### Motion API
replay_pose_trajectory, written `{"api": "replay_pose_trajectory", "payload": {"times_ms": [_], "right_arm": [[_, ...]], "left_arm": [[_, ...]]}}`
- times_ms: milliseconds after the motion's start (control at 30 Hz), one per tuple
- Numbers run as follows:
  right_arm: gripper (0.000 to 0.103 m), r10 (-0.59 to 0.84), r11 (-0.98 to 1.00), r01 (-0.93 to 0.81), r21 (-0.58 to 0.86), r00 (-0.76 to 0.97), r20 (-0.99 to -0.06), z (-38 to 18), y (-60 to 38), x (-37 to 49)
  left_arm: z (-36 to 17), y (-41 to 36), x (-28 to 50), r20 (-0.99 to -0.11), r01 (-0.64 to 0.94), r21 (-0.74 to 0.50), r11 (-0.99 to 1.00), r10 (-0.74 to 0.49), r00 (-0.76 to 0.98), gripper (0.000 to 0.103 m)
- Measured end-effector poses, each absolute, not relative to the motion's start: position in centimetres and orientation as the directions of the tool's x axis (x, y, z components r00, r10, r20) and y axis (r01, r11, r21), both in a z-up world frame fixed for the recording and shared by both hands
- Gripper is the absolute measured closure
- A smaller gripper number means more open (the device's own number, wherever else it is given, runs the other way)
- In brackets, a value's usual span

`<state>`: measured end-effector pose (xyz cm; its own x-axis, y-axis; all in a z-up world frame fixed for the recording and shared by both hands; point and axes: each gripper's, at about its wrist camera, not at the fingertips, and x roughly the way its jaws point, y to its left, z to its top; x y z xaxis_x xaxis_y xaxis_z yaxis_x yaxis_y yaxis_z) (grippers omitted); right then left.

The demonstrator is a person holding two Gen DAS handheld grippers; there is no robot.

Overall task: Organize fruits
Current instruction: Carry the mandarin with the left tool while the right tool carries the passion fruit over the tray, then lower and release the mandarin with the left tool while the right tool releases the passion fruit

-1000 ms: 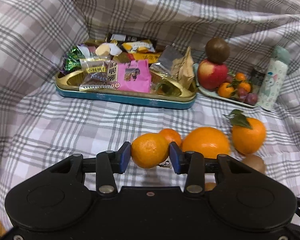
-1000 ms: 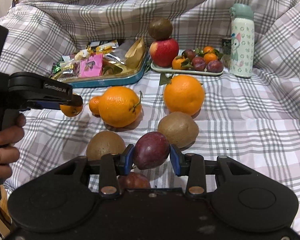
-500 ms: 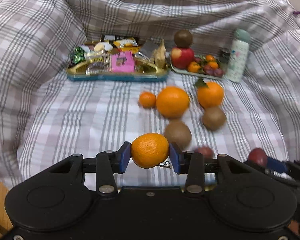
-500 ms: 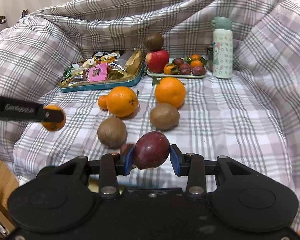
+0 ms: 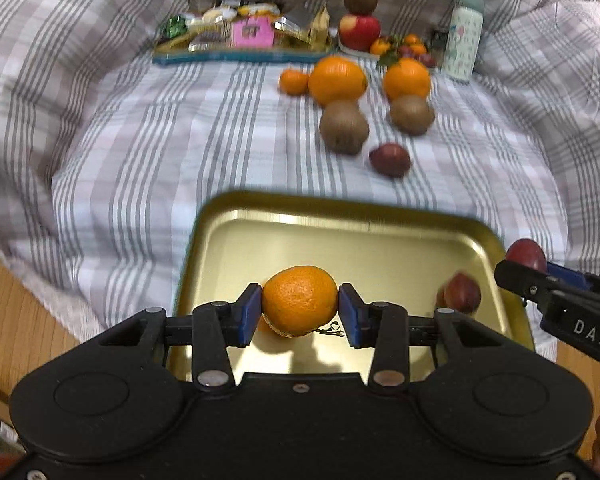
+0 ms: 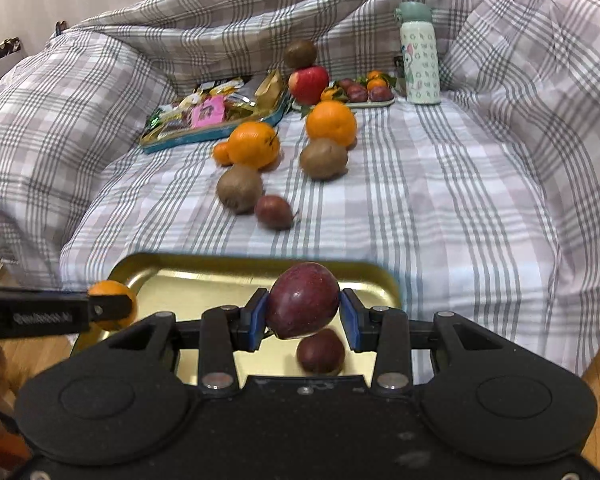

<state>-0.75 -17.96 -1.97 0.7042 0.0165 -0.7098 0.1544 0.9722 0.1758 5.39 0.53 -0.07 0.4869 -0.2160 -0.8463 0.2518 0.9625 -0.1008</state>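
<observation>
My left gripper [image 5: 299,309] is shut on a small orange mandarin [image 5: 299,299], held above a golden tray [image 5: 340,236] at the bed's near edge. My right gripper [image 6: 303,314] is shut on a dark purple plum [image 6: 302,299], over the same golden tray [image 6: 204,280]. One plum [image 6: 320,351] lies in the tray beneath it, seen as a reddish plum [image 5: 462,293] in the left wrist view. On the checked cover lie two big oranges [image 5: 337,79], a small mandarin [image 5: 294,81], two kiwis [image 5: 343,126] and another plum [image 5: 390,159].
At the back stand a blue-rimmed snack tray [image 5: 240,54], a plate of fruit [image 6: 360,102] with an apple [image 6: 308,83] and a kiwi on top, and a pale bottle [image 6: 419,54]. Folds of cover rise on both sides. Wooden floor [image 5: 16,320] shows below the bed edge.
Both grippers pulled back from the loose fruit toward the near edge, each carrying its fruit. The golden tray has come into view under them.
</observation>
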Motion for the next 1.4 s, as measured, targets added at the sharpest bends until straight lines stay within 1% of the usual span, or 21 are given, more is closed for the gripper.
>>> {"api": "replay_pose_trajectory", "payload": {"times_ms": [333,667,1400], "right_arm": [[0.064,0.062,0.975,0.125,0.182,0.635,-0.770,-2.9,-15.8,-3.4],[0.064,0.068,0.976,0.128,0.175,0.587,-0.807,-4.1,-15.4,-3.7],[0.063,0.073,0.973,0.147,0.179,0.538,-0.840,-5.2,-15.9,-3.1]], "left_arm": [[-1.4,0.2,2.1,-0.871,0.238,-0.097,0.966,-0.198,0.449,0.054],[-2.8,-0.1,1.7,-0.891,0.236,-0.078,0.969,-0.174,0.419,0.054],[-3.1,0.8,1.8,-0.889,0.231,-0.194,0.953,-0.270,0.369,0.054]]}}
